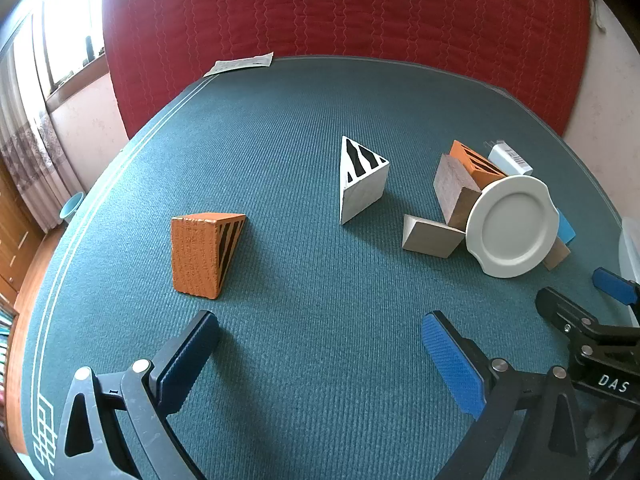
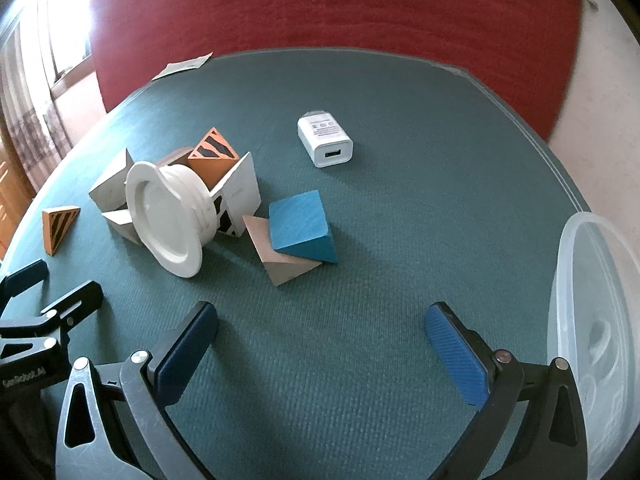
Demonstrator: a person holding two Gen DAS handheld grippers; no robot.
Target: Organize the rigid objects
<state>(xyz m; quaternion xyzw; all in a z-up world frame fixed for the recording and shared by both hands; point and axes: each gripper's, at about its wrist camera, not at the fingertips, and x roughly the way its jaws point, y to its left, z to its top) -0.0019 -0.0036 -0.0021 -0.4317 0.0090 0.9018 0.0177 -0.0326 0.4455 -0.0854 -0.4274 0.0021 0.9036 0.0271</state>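
Both grippers hover low over the green table [image 1: 280, 128], side by side, and neither has hold of anything. The left gripper [image 1: 320, 356] has its jaws spread wide over bare cloth, and the right gripper [image 2: 322, 350] is spread just as wide.

Ahead of the left gripper, an orange wedge with black stripes [image 1: 206, 254] lies alone toward the left edge of the table. A white wedge with black stripes [image 1: 362, 182] stands by itself near the middle, well apart from the orange one.

The rest is heaped together between the two grippers. A white plate [image 2: 168, 220] is tipped up on its rim, leaning back on the heap. Behind it sit a second orange striped wedge [image 2: 212, 156], a white block with black markings [image 2: 238, 196] touching the plate's underside, and two pale wooden wedges [image 2: 112, 184] on the plate's left. Just right of the plate, a blue wedge [image 2: 300, 226] rests on top of a plain wooden wedge [image 2: 280, 262], overlapping it.

A white USB charger [image 2: 325, 140] lies flat farther back, apart from the heap, toward the far edge. A slip of paper [image 1: 240, 65] sits at the far left corner, partly over the edge. At the right edge of the table, close beside the right gripper, is a clear plastic container [image 2: 592, 320]. A red quilted cover [image 1: 340, 12] hangs behind the table.
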